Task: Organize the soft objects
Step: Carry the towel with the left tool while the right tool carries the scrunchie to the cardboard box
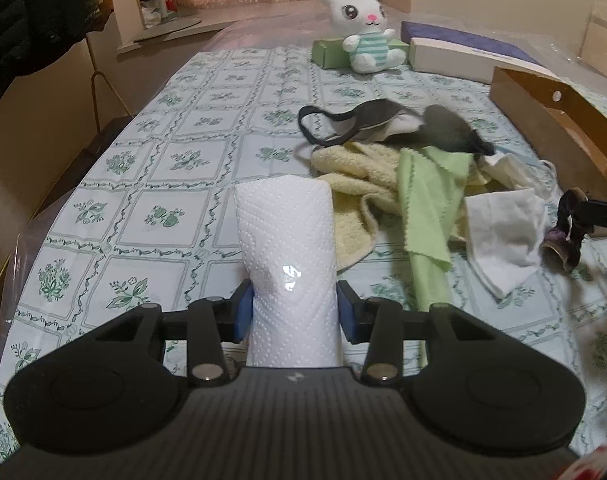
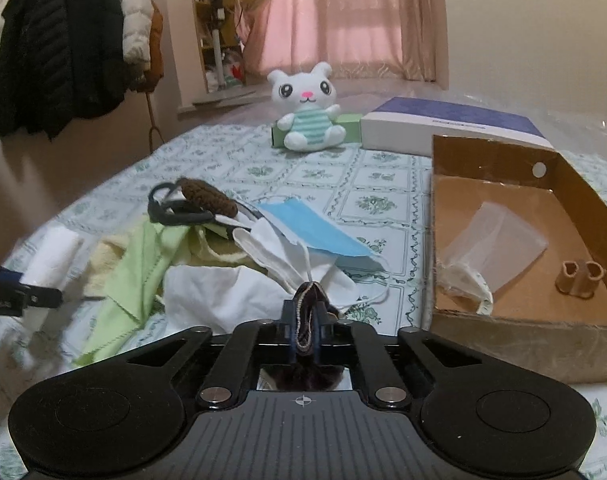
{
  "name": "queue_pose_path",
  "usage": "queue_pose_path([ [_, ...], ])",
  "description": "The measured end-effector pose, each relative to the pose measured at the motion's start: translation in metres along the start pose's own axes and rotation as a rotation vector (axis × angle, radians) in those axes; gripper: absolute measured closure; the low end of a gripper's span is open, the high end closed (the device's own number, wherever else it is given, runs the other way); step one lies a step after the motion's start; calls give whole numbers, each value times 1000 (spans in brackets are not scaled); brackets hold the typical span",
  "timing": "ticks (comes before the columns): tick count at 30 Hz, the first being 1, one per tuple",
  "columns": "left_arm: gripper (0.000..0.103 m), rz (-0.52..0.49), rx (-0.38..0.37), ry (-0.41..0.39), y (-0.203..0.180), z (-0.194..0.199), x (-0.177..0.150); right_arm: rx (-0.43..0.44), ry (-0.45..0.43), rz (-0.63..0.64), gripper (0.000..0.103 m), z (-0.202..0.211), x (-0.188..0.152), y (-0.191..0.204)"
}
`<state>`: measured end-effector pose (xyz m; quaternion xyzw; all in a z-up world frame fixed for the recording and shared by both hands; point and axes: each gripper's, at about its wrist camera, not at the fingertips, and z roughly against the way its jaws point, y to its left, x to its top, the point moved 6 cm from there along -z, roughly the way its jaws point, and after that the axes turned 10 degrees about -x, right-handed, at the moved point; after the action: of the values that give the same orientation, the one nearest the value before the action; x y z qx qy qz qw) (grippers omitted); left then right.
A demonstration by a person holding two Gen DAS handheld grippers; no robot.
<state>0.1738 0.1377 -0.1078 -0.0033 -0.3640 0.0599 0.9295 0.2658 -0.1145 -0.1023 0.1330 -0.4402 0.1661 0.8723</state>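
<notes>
My left gripper (image 1: 291, 308) is shut on a white paper towel roll (image 1: 287, 240), held above the table's near left part; the roll also shows in the right wrist view (image 2: 53, 256). My right gripper (image 2: 305, 328) is shut on a small dark knitted item (image 2: 308, 304), seen from the left wrist too (image 1: 565, 236), near the brown cardboard box (image 2: 515, 312). Between them lies a pile: yellow towel (image 1: 351, 200), green cloth (image 1: 423, 200), white cloth (image 1: 503, 236), blue face mask (image 2: 315, 232), black mask (image 1: 343, 124).
A white plush bunny (image 2: 307, 112) sits at the table's far end by a green box (image 1: 327, 54) and a purple-topped box (image 2: 451, 124). The cardboard box holds a white mask (image 2: 467, 284), plastic and a small brown piece (image 2: 579, 276). Jackets (image 2: 63, 40) hang at left.
</notes>
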Motion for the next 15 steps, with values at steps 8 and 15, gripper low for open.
queue_pose_path([
  [8,63,-73,-62,-38,-36,19,13,39,-50,-61,98,45,11,-19],
  [15,63,-159,-132,-76,-83,25,40,43,-113,-107,98,77,30,-46],
])
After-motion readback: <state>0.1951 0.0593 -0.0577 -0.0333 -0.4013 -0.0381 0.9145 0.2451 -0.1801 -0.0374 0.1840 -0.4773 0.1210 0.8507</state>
